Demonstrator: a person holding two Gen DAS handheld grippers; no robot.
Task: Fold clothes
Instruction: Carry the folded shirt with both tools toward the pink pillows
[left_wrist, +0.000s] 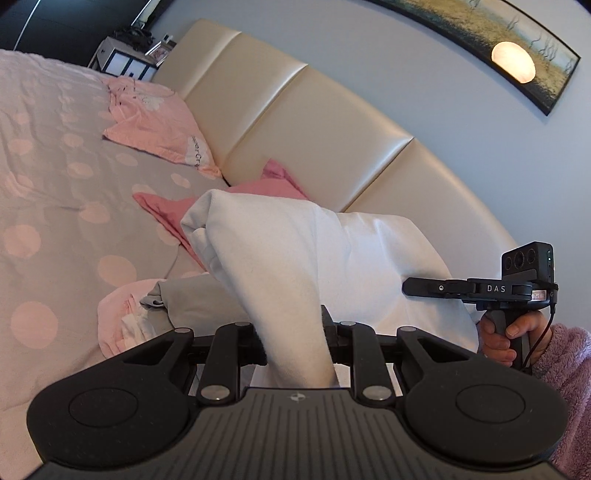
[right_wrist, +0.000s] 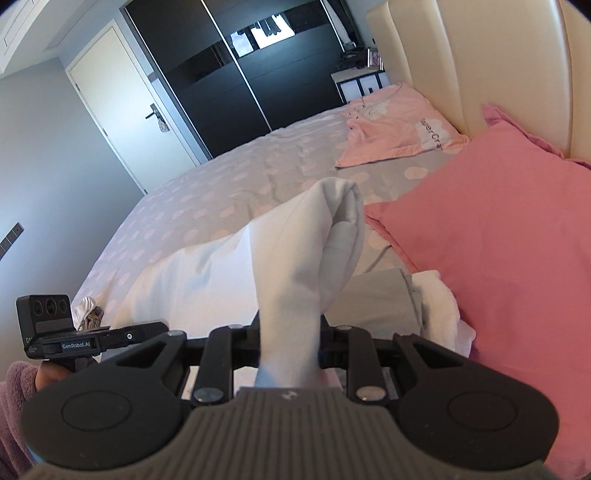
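A white garment (left_wrist: 295, 251) hangs lifted above the bed, stretched between both grippers. My left gripper (left_wrist: 295, 332) is shut on one bunched end of it. My right gripper (right_wrist: 290, 332) is shut on the other end (right_wrist: 295, 258), which rises in folds ahead of the fingers. The right gripper also shows in the left wrist view (left_wrist: 480, 288), at the right behind the cloth. The left gripper shows at the lower left of the right wrist view (right_wrist: 96, 339). A folded grey garment (right_wrist: 376, 299) and a white one (right_wrist: 439, 306) lie on the bed below.
The bed has a grey cover with pink dots (left_wrist: 55, 177). A dark pink pillow (right_wrist: 498, 236) and a light pink pillow (right_wrist: 399, 129) lie by the cream headboard (left_wrist: 295, 122). Crumpled pink clothes (left_wrist: 118, 317) lie on the cover. A nightstand (left_wrist: 125, 62) stands beyond.
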